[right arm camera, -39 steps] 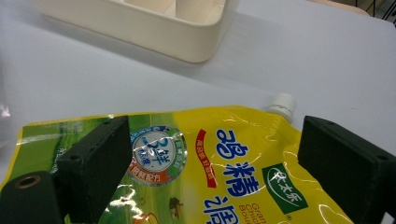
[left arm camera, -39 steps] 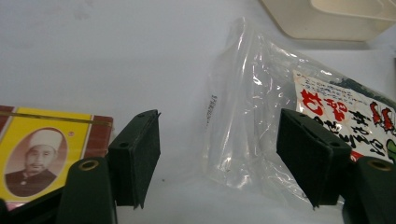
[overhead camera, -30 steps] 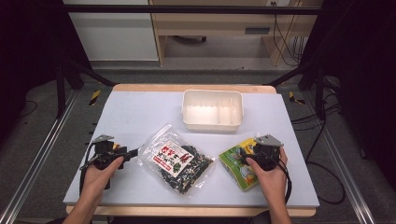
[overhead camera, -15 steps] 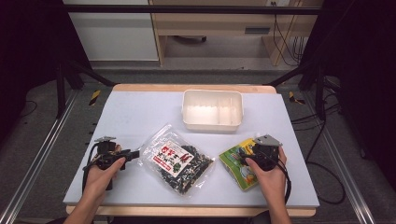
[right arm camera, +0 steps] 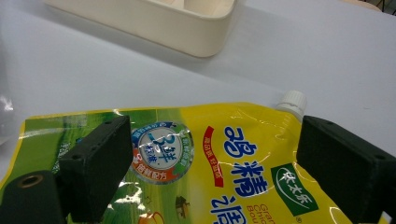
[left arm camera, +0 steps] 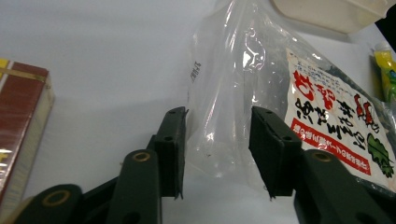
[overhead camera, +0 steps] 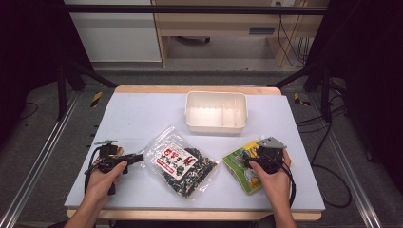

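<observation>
A: Taking the tray [overhead camera: 216, 112] as landmark. The seaweed bag [overhead camera: 183, 164] is lying flat on the desk [overhead camera: 138, 114], just in front of the tray and a little left. The yellow pouch [overhead camera: 241, 167] is lying in front of the tray's right end.

B: And the left gripper [left arm camera: 217, 149]?

A: It is sitting at the bag's clear, empty top edge. Its jaws have just been closing; the film is standing between them, and the pads are not yet pressing it as far as I am seeing.

B: How is the bag looking to handle?

A: Judging light, soft and crinkly. The film is looking slippery and the contents brittle, so the clear flap is the place to pinch, not the filled part.

B: The right gripper [right arm camera: 210, 163]?

A: Hanging over the pouch with jaws wide apart, gripping nothing. The pouch is looking limp and glossy; its capped corner seems the firmest hold.
</observation>
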A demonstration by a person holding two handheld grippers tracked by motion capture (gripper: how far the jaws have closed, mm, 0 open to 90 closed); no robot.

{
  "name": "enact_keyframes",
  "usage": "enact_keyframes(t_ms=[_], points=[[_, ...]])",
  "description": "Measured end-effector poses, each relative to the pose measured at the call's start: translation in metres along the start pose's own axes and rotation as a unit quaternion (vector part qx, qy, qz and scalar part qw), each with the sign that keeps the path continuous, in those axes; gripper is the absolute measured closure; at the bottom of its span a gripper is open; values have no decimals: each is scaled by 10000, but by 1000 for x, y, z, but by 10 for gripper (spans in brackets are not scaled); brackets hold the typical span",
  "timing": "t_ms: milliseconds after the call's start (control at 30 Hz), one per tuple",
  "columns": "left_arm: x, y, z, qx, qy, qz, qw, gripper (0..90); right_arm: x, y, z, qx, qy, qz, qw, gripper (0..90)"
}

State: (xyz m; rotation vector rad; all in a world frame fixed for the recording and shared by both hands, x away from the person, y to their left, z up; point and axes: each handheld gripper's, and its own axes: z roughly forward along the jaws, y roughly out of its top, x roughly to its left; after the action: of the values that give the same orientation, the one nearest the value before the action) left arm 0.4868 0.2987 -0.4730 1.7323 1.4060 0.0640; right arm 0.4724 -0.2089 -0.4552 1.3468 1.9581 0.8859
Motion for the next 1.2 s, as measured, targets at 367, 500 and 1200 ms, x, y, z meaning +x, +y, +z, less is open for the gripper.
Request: enact_keyframes(t_ms=[367,500,1200], points=[[-2,2,-5,-271,-394,-107,9988,692,1,1,1,-9,17,-26,10000,112],[-3,2,-5,-361,-411,13,9985,800,1,1,1,-21,18,-15,10000,114],[-21,24,-23,-703,-385,792,9936,891,17,13,-11,-531,38,-317,9981,129]])
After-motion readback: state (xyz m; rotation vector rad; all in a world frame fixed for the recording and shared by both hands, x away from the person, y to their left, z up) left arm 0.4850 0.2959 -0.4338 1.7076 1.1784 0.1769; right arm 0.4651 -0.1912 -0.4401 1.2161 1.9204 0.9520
